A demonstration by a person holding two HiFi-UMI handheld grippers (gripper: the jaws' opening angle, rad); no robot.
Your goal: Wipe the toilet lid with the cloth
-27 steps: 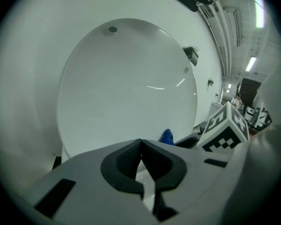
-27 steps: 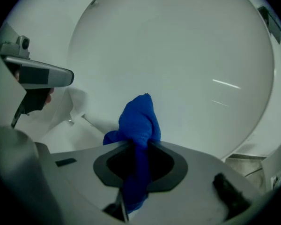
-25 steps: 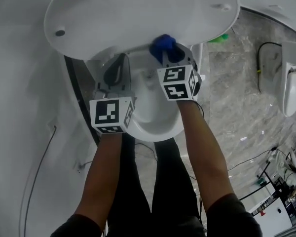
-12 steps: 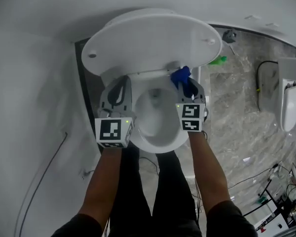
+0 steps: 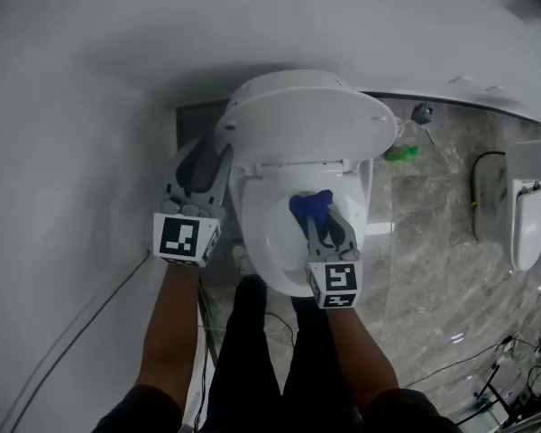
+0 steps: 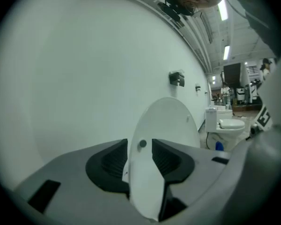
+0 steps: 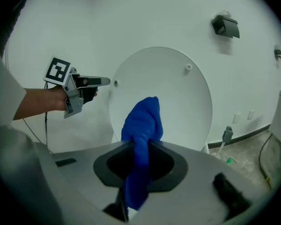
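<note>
The white toilet lid stands raised above the bowl. My left gripper is at the lid's left edge. In the left gripper view the lid's edge stands between the jaws of the left gripper. These jaws have just been opening and do not clamp it. My right gripper hovers over the bowl, shut on a blue cloth. In the right gripper view the cloth sticks up from the right gripper in front of the lid, apart from it. The left gripper shows there too.
A white wall runs along the left and behind the toilet. A green-handled brush lies on the marble floor to the right. A second white toilet and cables sit further right. A dark fixture hangs on the wall.
The lid has swung up from tilted over the bowl to upright. Both grippers have risen. The right one, still holding the cloth, has drawn back from the lid to over the bowl.
</note>
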